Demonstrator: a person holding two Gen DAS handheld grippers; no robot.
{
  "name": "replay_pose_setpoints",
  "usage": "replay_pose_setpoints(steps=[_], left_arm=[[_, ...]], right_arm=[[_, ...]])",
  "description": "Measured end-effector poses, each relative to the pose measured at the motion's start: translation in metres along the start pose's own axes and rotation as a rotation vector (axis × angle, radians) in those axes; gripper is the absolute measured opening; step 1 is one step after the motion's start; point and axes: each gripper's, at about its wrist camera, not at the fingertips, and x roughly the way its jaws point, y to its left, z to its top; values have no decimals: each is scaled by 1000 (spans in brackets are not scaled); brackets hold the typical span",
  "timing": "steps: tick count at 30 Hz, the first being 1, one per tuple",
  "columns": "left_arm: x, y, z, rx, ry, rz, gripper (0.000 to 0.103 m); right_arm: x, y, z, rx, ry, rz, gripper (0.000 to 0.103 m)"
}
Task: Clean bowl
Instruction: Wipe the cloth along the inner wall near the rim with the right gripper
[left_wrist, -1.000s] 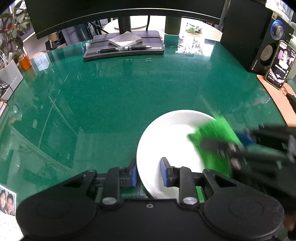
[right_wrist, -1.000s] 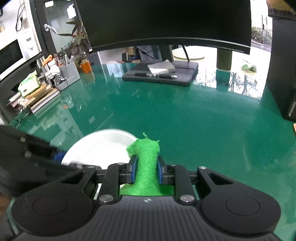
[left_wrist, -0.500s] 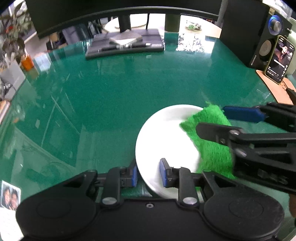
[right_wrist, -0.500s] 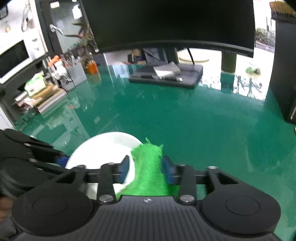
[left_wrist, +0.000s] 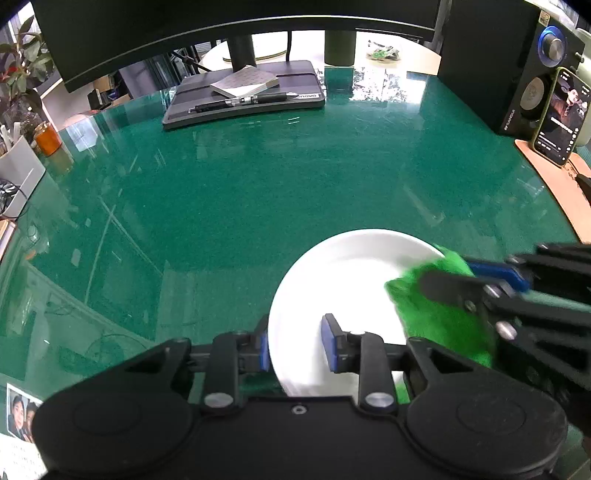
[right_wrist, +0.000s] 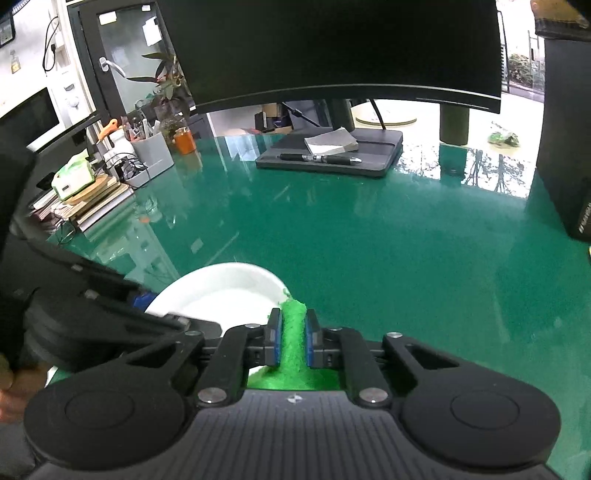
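Here, a white bowl (left_wrist: 343, 280) is shown resting on the green worktop (left_wrist: 258, 192), near its front edge. Its near rim is straddled by the left hand-held gripper (left_wrist: 295, 349), one blue pad inside the bowl and one outside; whether the rim is actually pinched cannot be told. A green cloth (right_wrist: 293, 341) is clamped between the pads of the right hand-held gripper (right_wrist: 291, 343) and is laid over the bowl's right rim.
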Motion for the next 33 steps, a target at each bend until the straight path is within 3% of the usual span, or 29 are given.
replay_pose_setpoints(steps=[9,14,19,25,31,33], left_arm=[[-4,-6,-9,23,-6,8,27],[-4,-4,-8,5,-3,-1,27],[-2,-3,-4,-3,-3,6,27],[-5,-6,-10,4,-4,6,25],[-10,-7,-19,5,7,-30,29],[-11,-4,-17,-2,11,-36,23]], right_arm=[[23,-5,16,-2,4,-2,15],[13,-2,6,-5,19,-1,15],[2,1,-3,-8,34,0,22],[19,-6,8,-1,25,-18,18],[33,-6,16,-4,22,17,19],[32,-8,15,4,23,24,19]])
